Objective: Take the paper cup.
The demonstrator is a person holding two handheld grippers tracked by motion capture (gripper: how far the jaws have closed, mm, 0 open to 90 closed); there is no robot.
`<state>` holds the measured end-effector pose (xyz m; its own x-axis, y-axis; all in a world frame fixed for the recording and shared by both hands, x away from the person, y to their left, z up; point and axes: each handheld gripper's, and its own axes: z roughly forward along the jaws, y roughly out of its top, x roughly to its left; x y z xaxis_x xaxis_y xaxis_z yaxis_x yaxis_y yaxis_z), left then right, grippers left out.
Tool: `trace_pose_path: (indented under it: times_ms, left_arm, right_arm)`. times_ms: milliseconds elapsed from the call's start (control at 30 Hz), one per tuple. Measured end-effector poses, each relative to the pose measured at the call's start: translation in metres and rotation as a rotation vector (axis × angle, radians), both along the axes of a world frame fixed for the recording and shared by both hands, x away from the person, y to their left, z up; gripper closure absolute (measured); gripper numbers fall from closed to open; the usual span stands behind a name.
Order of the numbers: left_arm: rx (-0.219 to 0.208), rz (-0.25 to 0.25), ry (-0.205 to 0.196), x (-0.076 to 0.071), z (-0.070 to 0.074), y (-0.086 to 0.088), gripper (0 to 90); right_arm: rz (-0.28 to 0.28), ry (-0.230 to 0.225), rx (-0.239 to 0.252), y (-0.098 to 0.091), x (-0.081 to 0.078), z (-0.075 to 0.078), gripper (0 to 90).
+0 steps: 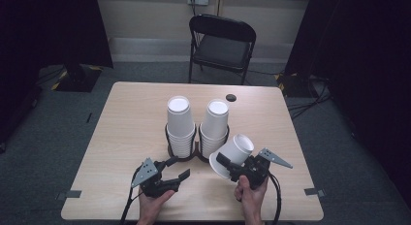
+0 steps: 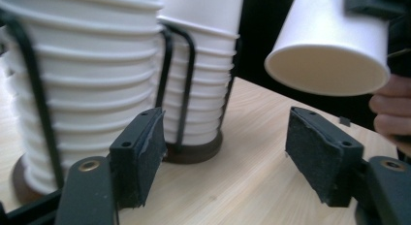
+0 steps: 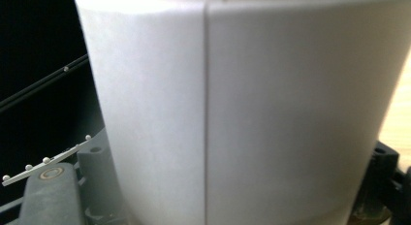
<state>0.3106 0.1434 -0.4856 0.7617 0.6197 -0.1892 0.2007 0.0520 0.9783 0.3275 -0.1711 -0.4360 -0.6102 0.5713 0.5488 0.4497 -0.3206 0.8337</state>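
Wooden table (image 1: 126, 133) bore two racked cup stacks (image 1: 180, 125). Right gripper (image 1: 237, 168) clamped one tilted white cup (image 1: 232, 154) beside them, not yet placed; left gripper (image 1: 169, 179) stood open, empty.

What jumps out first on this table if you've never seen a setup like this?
Two tall stacks of white paper cups, a left stack and a right stack, stand upside down in a black wire holder at the table's middle. Just right of them, the right hand-held gripper holds a single paper cup tilted in the air. The left hand-held gripper sits open and empty at the near edge.
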Motion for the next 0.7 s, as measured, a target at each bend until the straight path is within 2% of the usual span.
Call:
trace_pose_path:
  times_ms: [67, 133, 233, 300, 400, 500, 667, 700]
  left_arm:
    - [-0.003, -0.010, 0.003, -0.002, 0.001, -0.005, 34.5]
    - [0.012, -0.015, -0.003, -0.004, 0.001, -0.009, 35.1]
    - [0.000, -0.020, -0.013, -0.005, 0.001, -0.015, 36.8]
    - [0.002, -0.026, -0.021, -0.005, 0.002, -0.018, 36.9]
    - [0.008, -0.037, -0.035, -0.005, 0.005, -0.023, 35.0]
    - [0.021, -0.057, -0.058, -0.006, 0.007, -0.028, 40.2]
    - [0.004, -0.073, -0.087, -0.005, 0.004, -0.036, 47.9]
    - [-0.011, -0.085, -0.086, -0.005, 0.004, -0.037, 51.2]
  right_arm:
    - [0.015, 0.018, 0.025, 0.004, -0.002, -0.003, 16.0]
    - [0.038, 0.028, 0.041, 0.007, -0.004, -0.005, 16.0]
    - [0.044, 0.038, 0.050, 0.012, -0.006, -0.006, 16.0]
    - [0.054, 0.047, 0.044, 0.016, -0.008, -0.008, 15.9]
    - [0.065, 0.064, 0.064, 0.018, -0.009, -0.012, 16.0]
    - [0.072, 0.077, 0.097, 0.017, -0.010, -0.019, 15.9]
    - [0.089, 0.101, 0.149, 0.017, -0.014, -0.024, 16.0]
    - [0.092, 0.109, 0.151, 0.018, -0.015, -0.024, 15.9]
